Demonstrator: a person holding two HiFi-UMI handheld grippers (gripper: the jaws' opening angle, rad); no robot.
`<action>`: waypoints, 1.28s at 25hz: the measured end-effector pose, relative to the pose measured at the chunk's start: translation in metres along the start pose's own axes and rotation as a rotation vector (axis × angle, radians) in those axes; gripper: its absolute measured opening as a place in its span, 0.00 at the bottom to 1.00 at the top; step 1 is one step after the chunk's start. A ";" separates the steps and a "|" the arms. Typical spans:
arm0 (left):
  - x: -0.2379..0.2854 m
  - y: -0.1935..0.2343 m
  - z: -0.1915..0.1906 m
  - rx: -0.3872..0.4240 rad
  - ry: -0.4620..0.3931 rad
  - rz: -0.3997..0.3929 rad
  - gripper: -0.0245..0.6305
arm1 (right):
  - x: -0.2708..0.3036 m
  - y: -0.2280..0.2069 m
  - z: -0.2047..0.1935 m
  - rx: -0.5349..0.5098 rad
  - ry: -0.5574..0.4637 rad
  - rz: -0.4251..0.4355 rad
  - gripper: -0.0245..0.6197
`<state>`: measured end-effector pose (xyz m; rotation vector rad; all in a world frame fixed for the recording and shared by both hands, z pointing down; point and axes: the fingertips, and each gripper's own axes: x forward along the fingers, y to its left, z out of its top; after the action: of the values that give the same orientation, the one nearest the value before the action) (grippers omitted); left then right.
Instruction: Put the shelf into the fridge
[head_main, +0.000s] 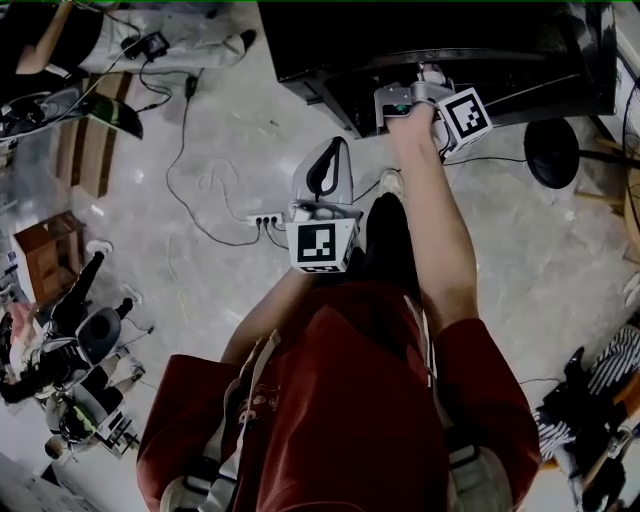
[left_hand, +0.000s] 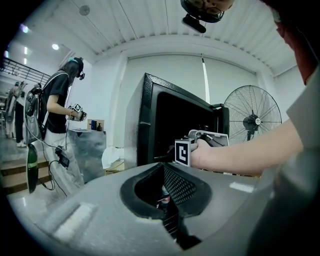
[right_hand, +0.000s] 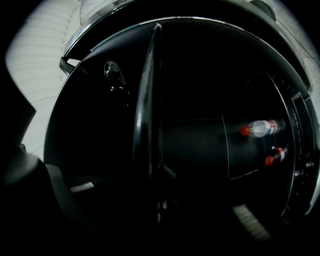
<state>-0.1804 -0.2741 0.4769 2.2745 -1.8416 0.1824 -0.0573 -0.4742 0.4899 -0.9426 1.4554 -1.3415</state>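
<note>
- Inside the black fridge (head_main: 330, 45): shelf (right_hand: 146, 110), seen edge-on, pinched between closed jaws of right gripper (right_hand: 156, 182).
- Beyond, to the right: two red-capped bottles (right_hand: 260, 128).
- Back by the person's waist: left gripper (left_hand: 167, 197), jaws together, holding nothing.

A dark red short-sleeved shirt (head_main: 350, 400) is worn, crossed by pale grey harness straps (head_main: 250, 385), above black trousers (head_main: 385, 240). The grey left gripper (head_main: 335, 148) and right gripper (head_main: 398, 100) are each fitted with a black-and-white marker cube (head_main: 322, 245).
</note>
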 end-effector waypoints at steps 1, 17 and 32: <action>0.001 0.000 0.001 0.002 -0.003 0.001 0.05 | 0.003 0.000 -0.001 0.000 0.002 0.008 0.05; 0.033 -0.012 -0.017 -0.022 -0.064 -0.010 0.05 | 0.028 -0.002 0.002 -0.010 -0.006 0.010 0.06; 0.014 -0.017 -0.059 -0.012 -0.036 -0.002 0.05 | 0.034 -0.011 0.003 -0.016 -0.042 -0.060 0.11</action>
<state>-0.1590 -0.2697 0.5359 2.2857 -1.8527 0.1310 -0.0643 -0.5086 0.4970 -1.0257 1.4175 -1.3471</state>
